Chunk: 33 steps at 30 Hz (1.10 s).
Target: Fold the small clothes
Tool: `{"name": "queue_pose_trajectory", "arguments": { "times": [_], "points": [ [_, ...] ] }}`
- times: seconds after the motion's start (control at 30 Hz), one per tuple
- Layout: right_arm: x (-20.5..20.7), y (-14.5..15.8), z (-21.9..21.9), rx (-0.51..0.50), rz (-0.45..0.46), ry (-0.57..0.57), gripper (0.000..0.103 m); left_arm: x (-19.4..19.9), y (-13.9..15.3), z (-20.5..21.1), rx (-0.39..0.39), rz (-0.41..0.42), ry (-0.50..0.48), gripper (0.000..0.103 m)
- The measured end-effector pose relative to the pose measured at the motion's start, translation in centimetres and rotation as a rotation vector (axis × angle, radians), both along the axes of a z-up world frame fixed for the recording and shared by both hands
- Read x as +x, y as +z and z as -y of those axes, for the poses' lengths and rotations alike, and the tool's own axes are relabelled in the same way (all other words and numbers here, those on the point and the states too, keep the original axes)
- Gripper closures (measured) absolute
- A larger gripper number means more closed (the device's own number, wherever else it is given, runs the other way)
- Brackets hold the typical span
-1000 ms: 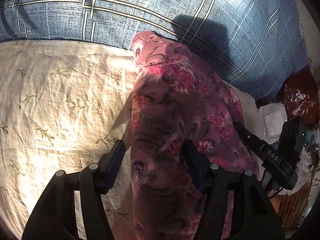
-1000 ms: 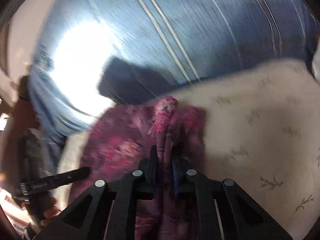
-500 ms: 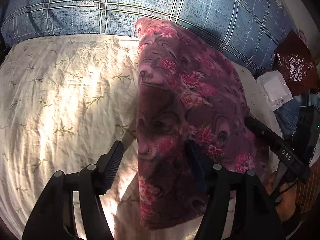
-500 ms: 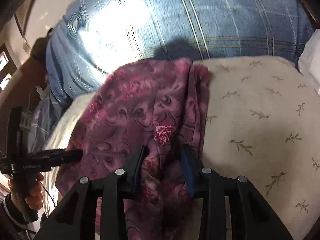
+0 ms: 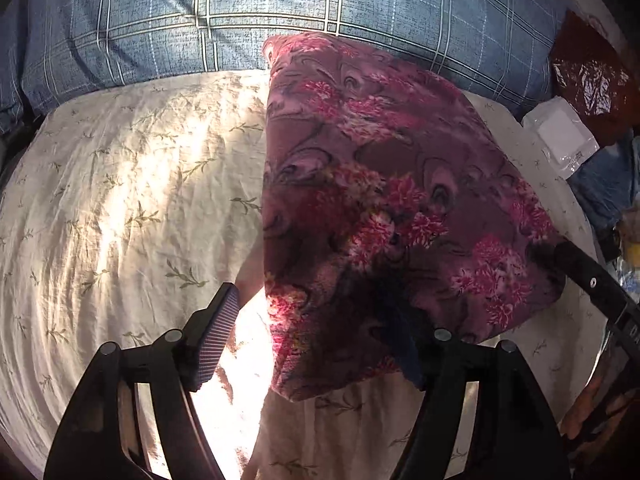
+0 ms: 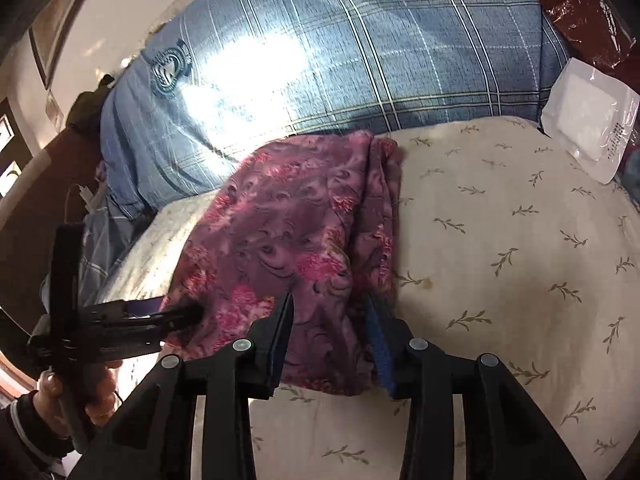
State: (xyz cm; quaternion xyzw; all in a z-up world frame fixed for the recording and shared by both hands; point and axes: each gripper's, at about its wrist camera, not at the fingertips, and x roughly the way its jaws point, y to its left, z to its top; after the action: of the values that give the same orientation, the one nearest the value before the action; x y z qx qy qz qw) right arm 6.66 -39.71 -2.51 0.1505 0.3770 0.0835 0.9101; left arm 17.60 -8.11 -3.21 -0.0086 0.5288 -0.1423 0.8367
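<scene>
While the left gripper (image 5: 316,340) is pointing steeply down over the bed, its jaws are opening and standing wide apart, with the near edge of the pink floral garment (image 5: 372,200) lying between them but not pressed; the left pad is hanging clear over the cream leaf-print sheet (image 5: 120,208), and the right finger is lying in shadow at the cloth's lower edge, so I cannot tell whether it is touching. In this left wrist view the garment is lying folded on the sheet, its far end reaching up against the blue plaid pillow (image 5: 280,4), and the tip of the right gripper (image 5: 560,256) is resting at the cloth's right edge. A white plastic packet (image 5: 560,140) and a dark red bag (image 5: 592,80) are sitting at the right, off the sheet. In the right wrist view, the right gripper (image 6: 330,332) is opening too, its jaws apart with the garment's (image 6: 288,240) near corner between them and neither pad visibly squeezing it. The garment is lying left of the sheet's (image 6: 500,260) middle, its top edge touching the pillow (image 6: 360,40). The left gripper (image 6: 160,316) is showing at the left, its tip at the cloth's edge, carried by a person's hand (image 6: 72,388). The packet (image 6: 588,120) is lying at the upper right.
</scene>
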Motion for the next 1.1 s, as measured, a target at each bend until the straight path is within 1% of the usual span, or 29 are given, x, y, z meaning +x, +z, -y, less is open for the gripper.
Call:
{"name": "queue_pose_trajectory", "arguments": {
  "times": [0.03,0.07,0.1,0.13,0.2,0.27,0.33,0.37,0.4,0.43,0.47,0.5,0.53,0.57,0.63,0.73,0.8,0.83,0.9,0.93,1.0,1.03,1.07,1.1],
  "points": [
    [0.0,-0.7,-0.1,-0.015,-0.028,0.000,0.057,-0.1,0.0,-0.3,-0.010,-0.002,0.008,0.031],
    [0.5,-1.7,-0.4,-0.043,-0.084,-0.003,0.056,0.0,0.0,-0.2,-0.007,-0.002,0.010,0.031],
    [0.6,-3.0,-0.5,-0.046,-0.120,0.001,0.053,-0.1,0.1,-0.1,0.004,-0.001,0.008,0.031],
    [0.3,-2.5,-0.6,-0.041,-0.062,-0.007,0.051,-0.1,0.1,0.0,0.013,0.002,0.005,0.030],
    [0.0,-2.4,-0.8,-0.041,-0.056,-0.013,0.049,-0.2,0.1,0.0,0.018,0.005,0.007,0.029],
    [0.1,-2.6,-0.9,-0.023,-0.051,-0.017,0.042,-0.2,0.0,-0.1,0.022,0.007,0.015,0.025],
    [0.1,-2.7,-1.1,-0.021,-0.035,-0.012,0.031,-0.1,-0.2,-0.2,0.033,0.009,0.023,0.017],
    [0.1,-2.7,-1.5,-0.037,-0.027,-0.008,0.029,0.0,-0.3,-0.3,0.029,0.008,0.025,0.017],
    [0.1,-2.8,-1.9,-0.056,-0.020,-0.003,0.025,0.1,-0.3,-0.4,0.027,0.009,0.026,0.016],
    [0.1,-2.9,-2.4,-0.081,-0.011,0.003,0.021,0.1,-0.3,-0.4,0.029,0.011,0.027,0.013],
    [0.1,-2.9,-2.9,-0.108,-0.005,0.009,0.019,0.1,-0.4,-0.3,0.037,0.014,0.031,0.010],
    [0.1,-3.0,-3.4,-0.129,-0.003,0.014,0.015,0.2,-0.7,-0.3,0.050,0.013,0.040,0.000],
    [0.1,-3.0,-3.7,-0.140,-0.005,0.014,0.013,0.4,-1.1,-0.5,0.050,-0.004,0.046,0.000],
    [0.2,-3.1,-3.8,-0.140,-0.008,0.014,0.011,0.5,-1.1,-0.7,0.035,-0.004,0.049,0.000],
    [0.4,-3.0,-3.8,-0.117,-0.011,0.020,0.005,0.4,-1.1,-0.9,0.027,0.001,0.050,0.000],
    [0.5,-3.0,-3.7,-0.104,-0.015,0.020,0.003,-0.3,-1.2,-1.1,0.005,0.070,0.049,0.000],
    [0.5,-2.7,-3.6,-0.102,-0.028,0.032,0.003,-0.8,-1.2,-1.4,-0.004,0.102,0.021,0.000],
    [0.6,-2.5,-3.4,-0.094,-0.042,0.037,0.004,-0.8,-1.1,-1.4,-0.005,0.090,-0.001,0.000],
    [0.7,-1.5,-2.2,-0.060,-0.048,-0.006,0.006,-0.6,-0.2,-1.9,-0.023,0.050,-0.024,0.000],
    [0.7,-0.6,-1.0,-0.024,-0.020,-0.042,0.006,-0.4,0.7,-2.3,-0.028,0.061,-0.021,0.000],
    [1.4,1.4,1.3,0.033,0.050,-0.107,0.005,0.2,3.4,-3.0,-0.026,0.158,-0.010,0.000],
    [2.5,2.4,2.5,0.054,0.068,-0.141,0.003,0.8,4.8,-3.0,-0.029,0.207,-0.010,0.000],
    [4.0,2.9,3.4,0.070,0.065,-0.157,0.003,2.0,6.0,-2.9,-0.039,0.234,-0.018,0.000],
    [6.0,3.1,4.2,0.095,0.041,-0.155,0.003,3.5,6.7,-2.6,-0.062,0.230,-0.040,0.000]
  ]
}}
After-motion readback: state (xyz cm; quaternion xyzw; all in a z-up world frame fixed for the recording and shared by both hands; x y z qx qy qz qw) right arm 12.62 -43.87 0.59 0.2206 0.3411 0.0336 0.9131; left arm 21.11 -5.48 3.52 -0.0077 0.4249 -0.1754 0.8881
